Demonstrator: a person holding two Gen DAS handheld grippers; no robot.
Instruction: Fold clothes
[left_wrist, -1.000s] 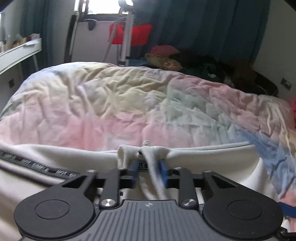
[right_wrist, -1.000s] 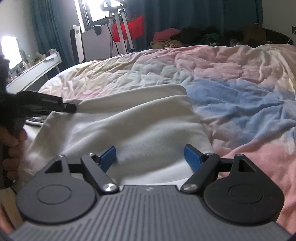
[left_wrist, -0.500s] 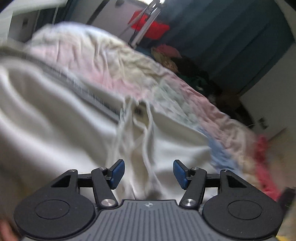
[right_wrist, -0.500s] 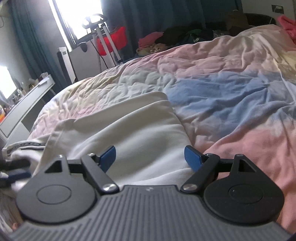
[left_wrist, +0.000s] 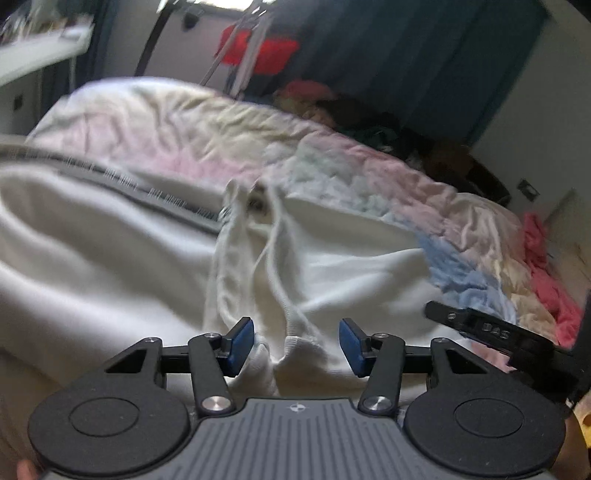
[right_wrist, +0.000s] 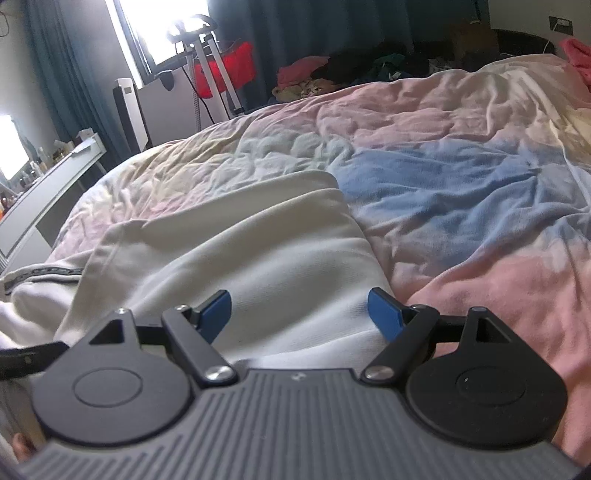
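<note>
A white garment (left_wrist: 110, 266) with a black lettered stripe (left_wrist: 155, 192) and white drawstrings (left_wrist: 277, 258) lies on the bed; it also shows in the right wrist view (right_wrist: 240, 251). My left gripper (left_wrist: 297, 345) is open just above a fold of the white fabric, holding nothing. My right gripper (right_wrist: 301, 314) is open over the garment's near edge, empty. The right gripper's arm (left_wrist: 491, 332) shows at the right of the left wrist view.
A pastel pink, blue and yellow duvet (right_wrist: 443, 177) covers the bed. A pile of clothes (right_wrist: 332, 74) lies beyond it before dark curtains. A white desk (right_wrist: 48, 192) stands at left. Pink cloth (left_wrist: 546, 280) lies at the bed's right edge.
My left gripper let go of the drawstring waistband and opened, then drew back and levelled out. My right gripper stayed open and moved slightly over the garment.
</note>
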